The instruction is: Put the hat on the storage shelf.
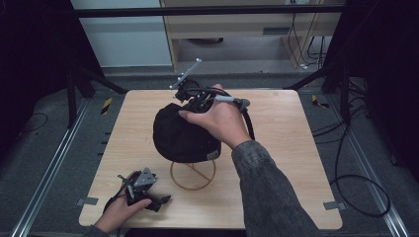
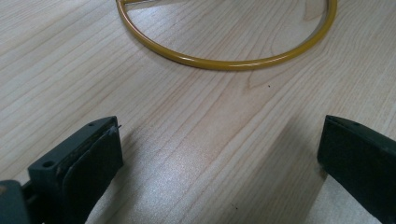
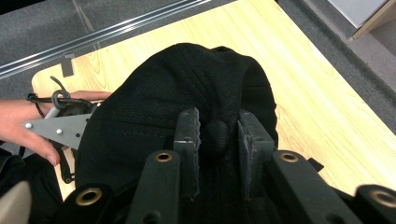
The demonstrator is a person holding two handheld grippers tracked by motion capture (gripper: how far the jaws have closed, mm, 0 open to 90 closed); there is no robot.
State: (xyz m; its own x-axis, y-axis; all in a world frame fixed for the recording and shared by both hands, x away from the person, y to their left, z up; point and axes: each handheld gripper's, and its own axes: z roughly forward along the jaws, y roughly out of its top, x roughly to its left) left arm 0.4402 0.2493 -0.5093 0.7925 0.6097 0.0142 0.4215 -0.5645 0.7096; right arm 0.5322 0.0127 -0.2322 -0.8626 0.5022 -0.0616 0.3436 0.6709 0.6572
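Two grippers | right gripper seemingly pinching black cap top | left gripper spread wide, resting on table near wire stand

Grey knit sleeve on right arm; black claws with grey three-cornered plate (screwed), brass-ringed holes, trailing black cable.

A cap sits on a wire stand near the middle of the table. The stand's ring base lies on the table just before the cap. The right gripper is at the cap's far top, its jaws set either side of the cap's top button. The left gripper rests on the table at the near left, left of the ring, well apart from the cap.
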